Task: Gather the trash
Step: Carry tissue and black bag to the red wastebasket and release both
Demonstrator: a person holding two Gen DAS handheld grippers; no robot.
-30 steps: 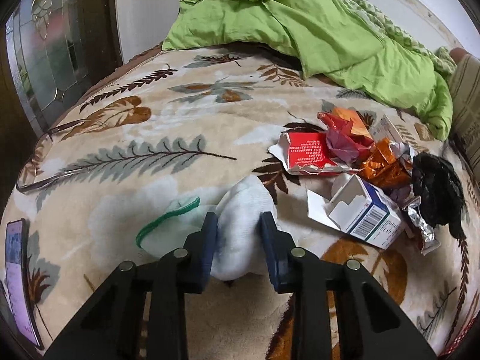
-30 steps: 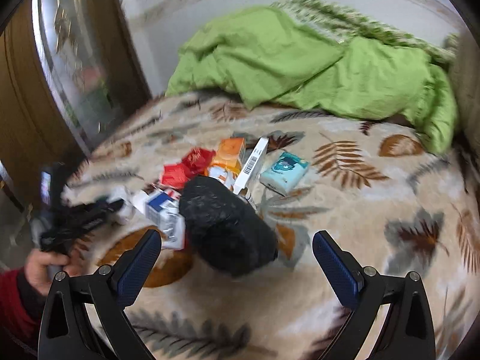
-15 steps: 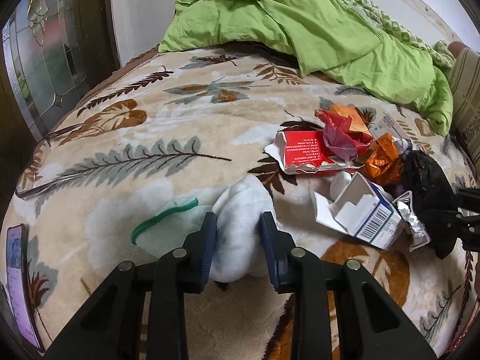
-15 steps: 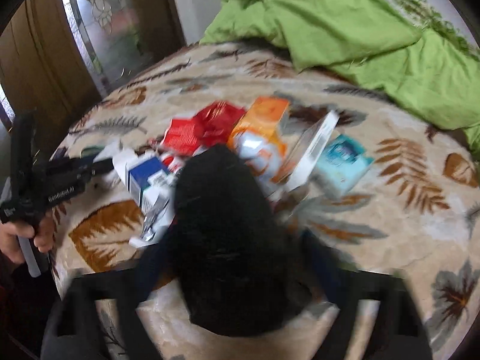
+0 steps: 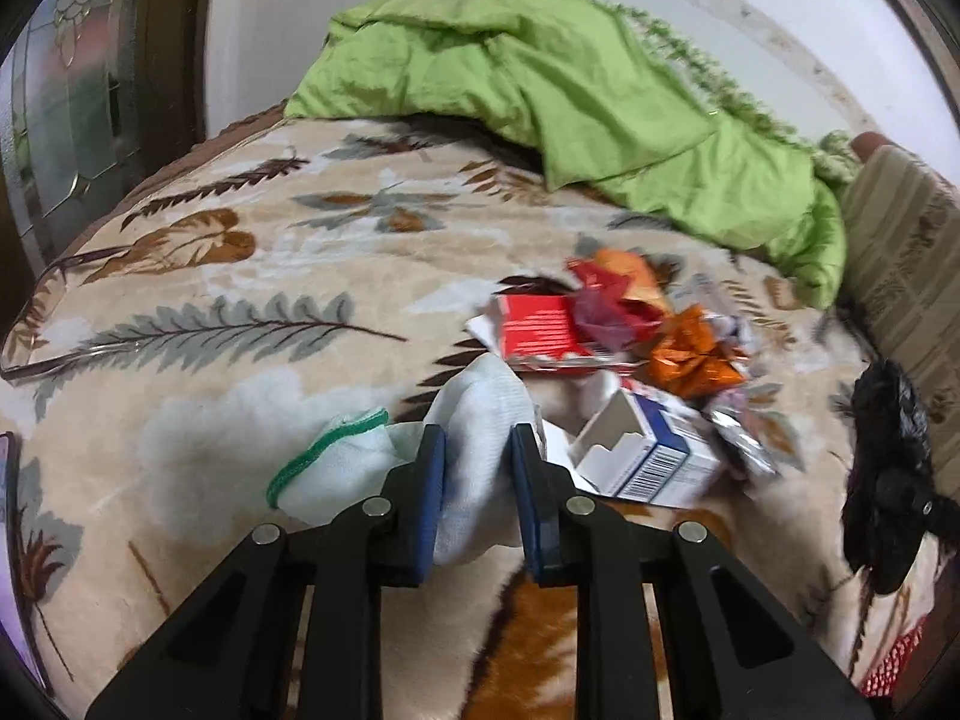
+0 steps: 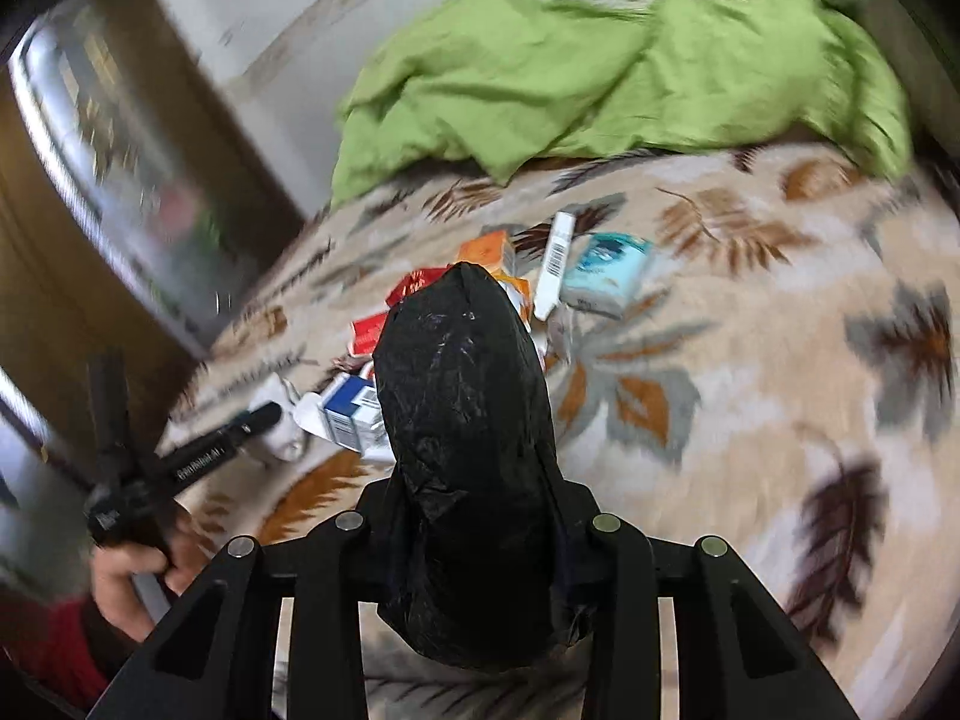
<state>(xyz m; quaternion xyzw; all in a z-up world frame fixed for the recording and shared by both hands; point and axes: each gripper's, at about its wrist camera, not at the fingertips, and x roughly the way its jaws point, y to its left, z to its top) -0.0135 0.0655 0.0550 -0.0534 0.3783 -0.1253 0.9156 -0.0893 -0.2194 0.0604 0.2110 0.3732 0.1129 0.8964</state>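
Note:
My left gripper [image 5: 477,450] is shut on a white cloth with a green hem [image 5: 474,414] on the leaf-patterned bed. My right gripper [image 6: 474,546] is shut on a black plastic bag [image 6: 468,420] and holds it up over the bed; the bag also shows at the right of the left wrist view [image 5: 888,468]. A trash pile lies between them: a red carton [image 5: 537,330], an orange wrapper [image 5: 690,351], a blue and white box [image 5: 648,456], a foil wrapper [image 5: 741,441]. The right wrist view also shows a white box [image 6: 555,264] and a teal packet [image 6: 609,273].
A crumpled green duvet [image 5: 570,96] covers the bed's far end. A striped cushion [image 5: 906,276] sits at the right. A glass door [image 5: 66,90] stands left of the bed. A phone [image 5: 15,552] lies at the bed's left edge.
My right gripper moved in on the black bag, shut on it and lifted it. My left gripper stayed shut on the white cloth and shifted slightly toward the pile.

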